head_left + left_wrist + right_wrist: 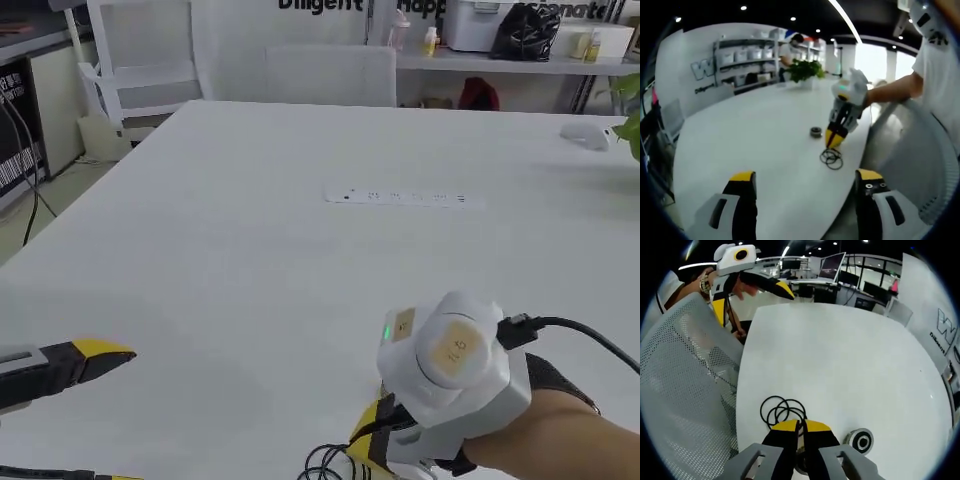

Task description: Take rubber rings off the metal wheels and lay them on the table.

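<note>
Several black rubber rings lie in a loose pile near the table's front edge, also in the left gripper view as rings and at the head view's bottom as rings. A metal wheel stands beside them, the same wheel just behind the pile. My right gripper is shut, its yellow tips right over the pile's edge; whether a ring is pinched I cannot tell. It points down as right gripper and right gripper. My left gripper is open and holds nothing, low at the left as left gripper.
A white power strip lies mid-table. A mesh chair stands against the table's front edge by the person. A potted plant stands at the table's far end, and shelves line the wall.
</note>
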{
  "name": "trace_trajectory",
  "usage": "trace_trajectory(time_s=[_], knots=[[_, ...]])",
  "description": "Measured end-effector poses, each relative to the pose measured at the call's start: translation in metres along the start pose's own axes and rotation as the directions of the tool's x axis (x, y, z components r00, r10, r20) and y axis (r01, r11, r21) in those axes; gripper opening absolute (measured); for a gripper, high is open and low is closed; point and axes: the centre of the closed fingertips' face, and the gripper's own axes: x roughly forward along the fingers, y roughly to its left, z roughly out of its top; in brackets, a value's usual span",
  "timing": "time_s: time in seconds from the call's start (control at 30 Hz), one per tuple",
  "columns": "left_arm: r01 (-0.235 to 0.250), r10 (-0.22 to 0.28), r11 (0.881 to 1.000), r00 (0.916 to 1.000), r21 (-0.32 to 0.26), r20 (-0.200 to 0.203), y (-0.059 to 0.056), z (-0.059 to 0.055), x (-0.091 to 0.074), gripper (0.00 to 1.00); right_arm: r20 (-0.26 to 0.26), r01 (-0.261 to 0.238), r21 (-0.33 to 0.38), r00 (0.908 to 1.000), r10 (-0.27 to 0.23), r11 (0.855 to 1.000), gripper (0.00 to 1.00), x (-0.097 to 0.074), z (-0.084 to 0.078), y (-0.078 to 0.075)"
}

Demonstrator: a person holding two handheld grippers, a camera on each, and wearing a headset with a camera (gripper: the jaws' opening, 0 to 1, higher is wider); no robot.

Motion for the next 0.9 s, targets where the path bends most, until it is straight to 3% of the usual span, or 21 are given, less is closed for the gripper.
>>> trace_trajectory(time_s=[0.47, 0.9], knots=[[0.001, -0.001, 1.000, 1.0000, 0.006, -0.009, -0.0013, 0.0001, 0.0005, 0.82, 0.020, -0.027, 0.020, 0.9994, 0.027, 0.999, 0.02, -0.0002, 0.0043, 0.0053], [0.003, -0.002, 1.000, 0.9999, 0.003, -0.013, -0.0033, -0.0023, -0.0003, 0.82, 0.041, -0.009, 0.031, 0.9991, 0.007, 0.999, 0.03, -0.0066, 0.0082, -0.0007]])
